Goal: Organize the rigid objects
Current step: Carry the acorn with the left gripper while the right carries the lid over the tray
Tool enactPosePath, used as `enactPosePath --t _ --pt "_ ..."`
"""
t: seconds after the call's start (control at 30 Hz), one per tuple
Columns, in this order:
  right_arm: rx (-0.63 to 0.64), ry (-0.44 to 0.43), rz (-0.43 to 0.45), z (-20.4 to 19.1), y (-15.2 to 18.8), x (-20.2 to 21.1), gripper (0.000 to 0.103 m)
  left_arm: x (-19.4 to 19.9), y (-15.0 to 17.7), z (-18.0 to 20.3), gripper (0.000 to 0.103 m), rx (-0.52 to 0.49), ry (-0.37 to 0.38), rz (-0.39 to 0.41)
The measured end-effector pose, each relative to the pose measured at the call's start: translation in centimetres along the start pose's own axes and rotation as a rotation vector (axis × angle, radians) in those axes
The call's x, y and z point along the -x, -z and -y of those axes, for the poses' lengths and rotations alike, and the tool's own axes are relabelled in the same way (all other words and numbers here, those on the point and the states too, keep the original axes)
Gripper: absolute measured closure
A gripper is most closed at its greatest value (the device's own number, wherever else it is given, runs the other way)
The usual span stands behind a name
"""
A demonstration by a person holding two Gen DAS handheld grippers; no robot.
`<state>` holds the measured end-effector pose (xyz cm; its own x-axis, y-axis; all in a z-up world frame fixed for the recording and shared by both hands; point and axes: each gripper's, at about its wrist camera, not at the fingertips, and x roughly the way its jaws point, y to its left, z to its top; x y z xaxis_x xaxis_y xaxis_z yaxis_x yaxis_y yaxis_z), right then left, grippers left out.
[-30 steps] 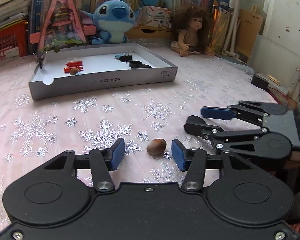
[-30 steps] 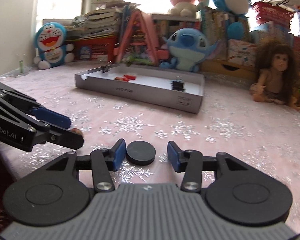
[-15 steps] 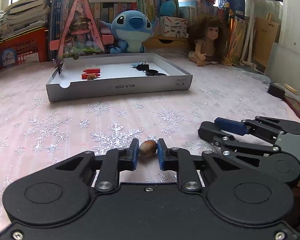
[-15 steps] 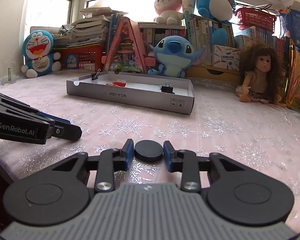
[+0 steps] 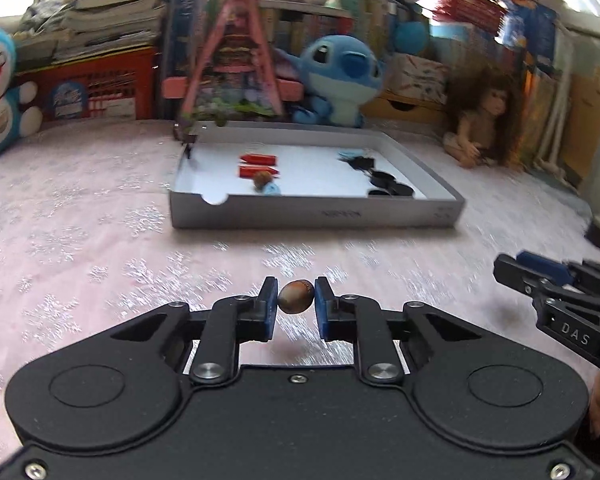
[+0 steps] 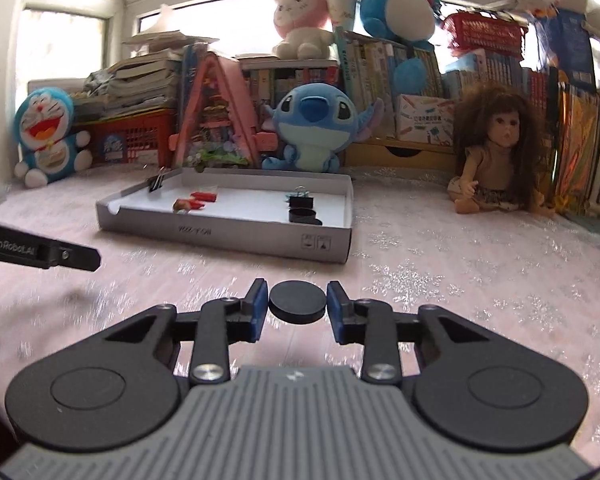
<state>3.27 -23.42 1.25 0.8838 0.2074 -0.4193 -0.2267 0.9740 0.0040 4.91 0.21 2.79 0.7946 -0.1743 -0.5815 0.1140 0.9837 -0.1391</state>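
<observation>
Brown acorn [image 5: 295, 297] pinched in left gripper [image 5: 296, 300]; right gripper [image 6: 297, 307] grips black disc [image 6: 297, 307].

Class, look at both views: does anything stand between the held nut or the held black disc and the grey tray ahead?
Nothing visible does. Only bare pink tablecloth lies between the nut, the disc and the tray.

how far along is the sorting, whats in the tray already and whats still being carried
Already in the tray: two red pieces, a nut, binder clips and black discs. In hand: the left gripper is shut on an acorn, the right gripper on a black disc. Left: dropping both in the tray.
</observation>
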Motion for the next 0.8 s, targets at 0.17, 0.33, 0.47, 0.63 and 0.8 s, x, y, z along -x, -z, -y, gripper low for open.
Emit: enactPosePath --t 0.17,0.33,0.47,0.63,0.8 --pt "-0.046 -0.003 -0.007 0.3 -1.4 -1.1 0.066 -0.4 -1.6 -0.7 0.085 0.015 -0.013 0.017" --pt "-0.035 -0.007 0.006 0.0 -2.6 -1.8 0.066 -1.1 -3.1 -1.0 0.085 0.033 -0.027 0.030" --pt "-0.039 -0.015 0.006 -0.3 -3.2 -2.4 0.066 -1.9 -4.0 -1.2 0.085 0.039 -0.041 0.029" --pt "-0.055 -0.028 -0.004 -0.6 -3.7 -3.3 0.066 -3.0 -4.3 -0.8 0.085 0.049 -0.039 0.007" --pt "-0.056 -0.037 -0.013 -0.9 -4.0 -4.1 0.066 -3.7 -4.7 -0.2 0.085 0.037 -0.036 0.008"
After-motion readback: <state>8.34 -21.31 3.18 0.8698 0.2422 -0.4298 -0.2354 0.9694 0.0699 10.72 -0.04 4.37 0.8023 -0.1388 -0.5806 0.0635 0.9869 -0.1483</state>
